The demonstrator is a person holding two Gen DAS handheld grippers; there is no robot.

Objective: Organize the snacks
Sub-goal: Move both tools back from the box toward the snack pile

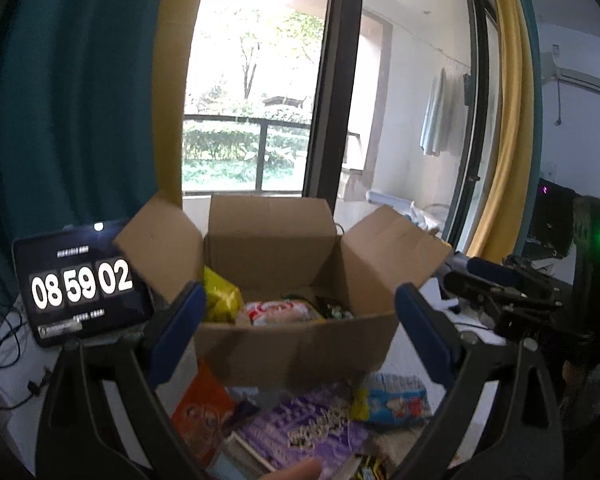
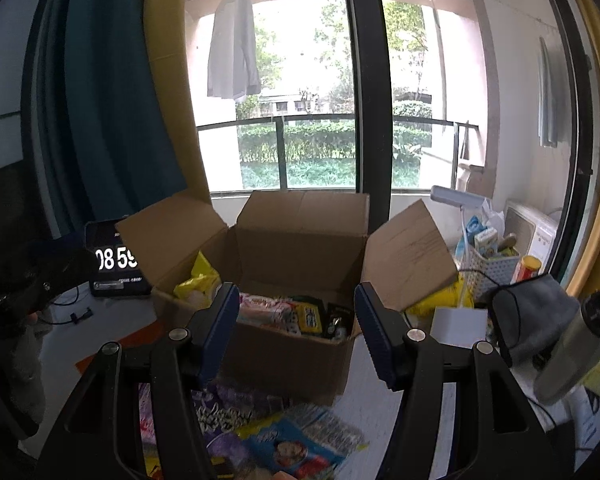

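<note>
An open cardboard box (image 1: 296, 344) stands on the white table, flaps up, with several snack packs inside, among them a yellow bag (image 1: 220, 296) and a red-white pack (image 1: 280, 312). The box also shows in the right wrist view (image 2: 284, 360). Loose snacks lie in front of it: a purple pack (image 1: 300, 428), an orange pack (image 1: 200, 412) and a blue pack (image 1: 396, 400); the right wrist view shows the blue pack (image 2: 292, 448). My left gripper (image 1: 296, 332) is open and empty, above the loose snacks. My right gripper (image 2: 296, 332) is open and empty, before the box.
A tablet clock (image 1: 80, 284) stands left of the box. At the right are a white basket (image 2: 488, 272) with items, a grey cloth (image 2: 532, 320), a steel bottle (image 2: 572, 348) and a white lamp (image 2: 456, 196). The window is behind the box.
</note>
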